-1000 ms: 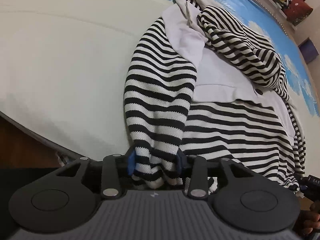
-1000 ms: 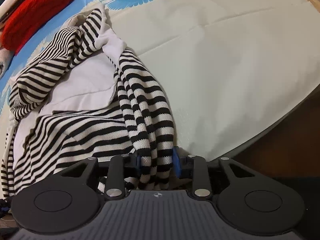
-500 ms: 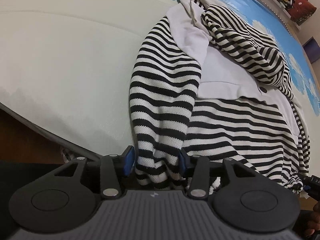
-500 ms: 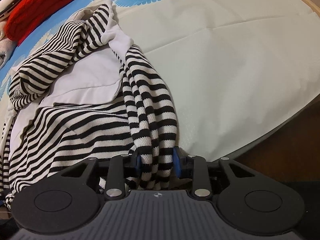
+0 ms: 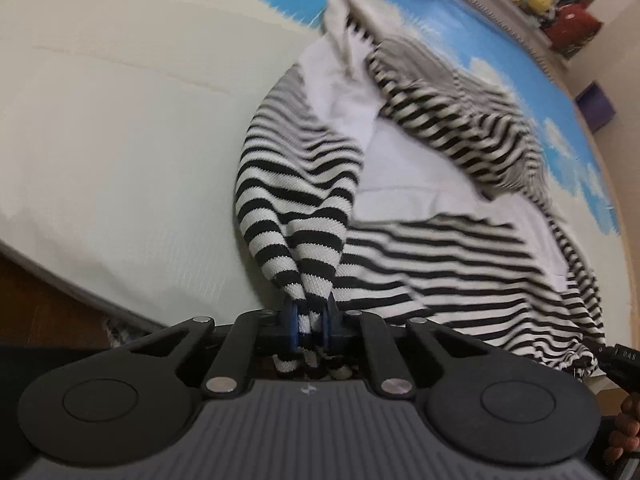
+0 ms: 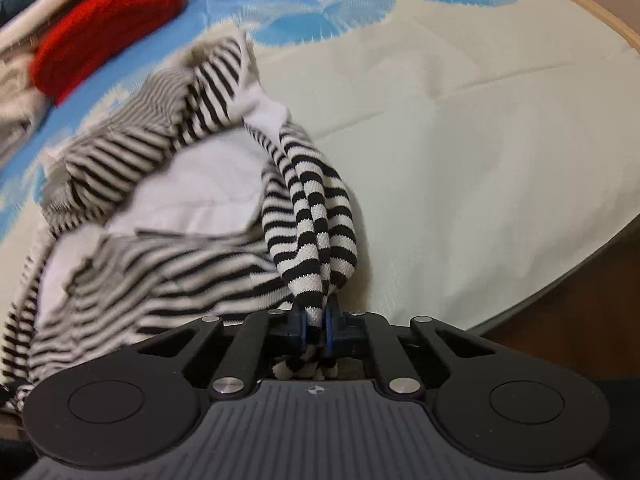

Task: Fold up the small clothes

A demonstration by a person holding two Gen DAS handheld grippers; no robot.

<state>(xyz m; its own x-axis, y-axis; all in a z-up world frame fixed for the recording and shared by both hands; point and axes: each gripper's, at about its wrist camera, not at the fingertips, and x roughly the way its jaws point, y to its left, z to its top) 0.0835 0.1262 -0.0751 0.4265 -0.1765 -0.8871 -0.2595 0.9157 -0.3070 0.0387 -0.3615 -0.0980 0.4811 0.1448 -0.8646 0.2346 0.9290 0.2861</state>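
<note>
Striped top lies crumpled on the pale sheet, its long axis running from the near edge, where you hold it, away to the far blue part of the bed. Your left gripper is closing on the bunched near-left corner and your right gripper on the near-right corner, cloth pinched between both pairs of blue pads. Both hands sit equally near, so any fold must carry that near edge away from you, toward the far end.
</note>
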